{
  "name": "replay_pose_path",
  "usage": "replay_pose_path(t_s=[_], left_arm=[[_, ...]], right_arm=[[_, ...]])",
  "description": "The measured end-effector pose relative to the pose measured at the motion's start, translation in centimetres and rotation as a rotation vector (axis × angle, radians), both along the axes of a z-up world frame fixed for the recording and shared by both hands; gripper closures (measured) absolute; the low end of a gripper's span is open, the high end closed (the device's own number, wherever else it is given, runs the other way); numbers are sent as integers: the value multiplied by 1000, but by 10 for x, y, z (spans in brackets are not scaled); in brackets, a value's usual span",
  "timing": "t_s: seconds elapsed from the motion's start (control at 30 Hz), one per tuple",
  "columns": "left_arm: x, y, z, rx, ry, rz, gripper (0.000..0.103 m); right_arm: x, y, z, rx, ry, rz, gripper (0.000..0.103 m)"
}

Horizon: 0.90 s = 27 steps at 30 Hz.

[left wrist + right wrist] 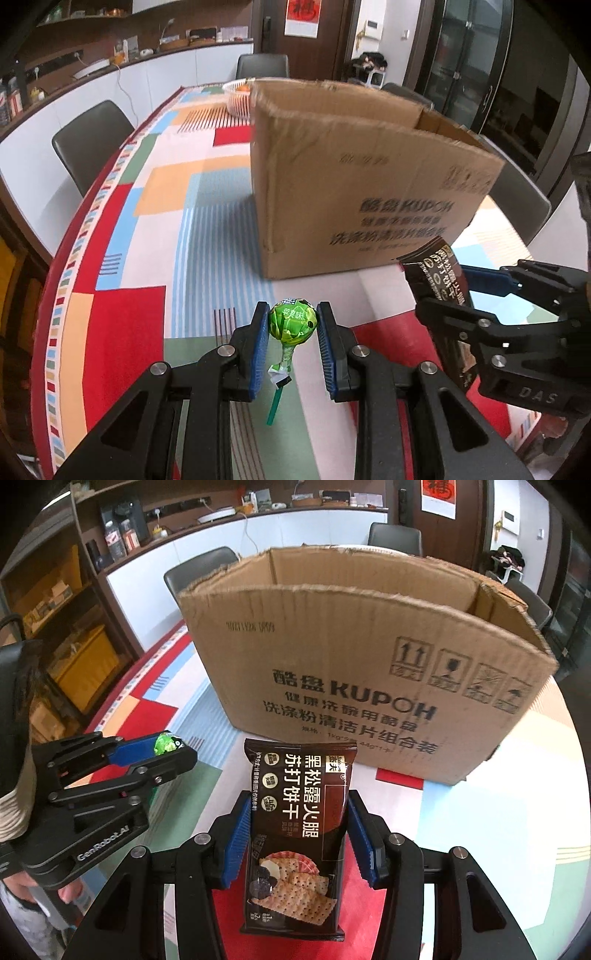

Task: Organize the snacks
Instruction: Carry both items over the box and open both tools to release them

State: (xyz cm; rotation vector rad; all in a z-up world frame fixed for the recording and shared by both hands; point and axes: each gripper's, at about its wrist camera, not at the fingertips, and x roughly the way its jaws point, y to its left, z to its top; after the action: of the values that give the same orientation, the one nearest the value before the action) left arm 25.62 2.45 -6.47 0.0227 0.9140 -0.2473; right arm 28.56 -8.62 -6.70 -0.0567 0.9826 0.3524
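1. Snack packet of dark brown foil printed with crackers stands upright between the blue pads of the right gripper, which pinches it at both sides above the patchwork tablecloth.
2. Beside it, the left gripper clamps a round lollipop in green wrapper by its head (teal stick hanging toward the cloth).
3. Just beyond both stands 1 open brown cardboard box, flaps up, printed KUPOH.
4. Behind the box sits a white basket; grey chairs ring the table.
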Motion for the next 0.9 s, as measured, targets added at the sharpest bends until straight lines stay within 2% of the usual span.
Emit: replay_pose_path(t_s=[0.43, 0.67, 0.9], left_arm=[[-28, -19, 61, -5, -160, -26, 77], [-25, -29, 90, 5, -254, -46, 77], [-13, -38, 109, 11, -308, -58, 77]], right_arm=[[-22, -21, 48, 43, -136, -45, 53], [-25, -33, 79, 66, -231, -72, 53], [-19, -43, 98, 76, -298, -99, 53]])
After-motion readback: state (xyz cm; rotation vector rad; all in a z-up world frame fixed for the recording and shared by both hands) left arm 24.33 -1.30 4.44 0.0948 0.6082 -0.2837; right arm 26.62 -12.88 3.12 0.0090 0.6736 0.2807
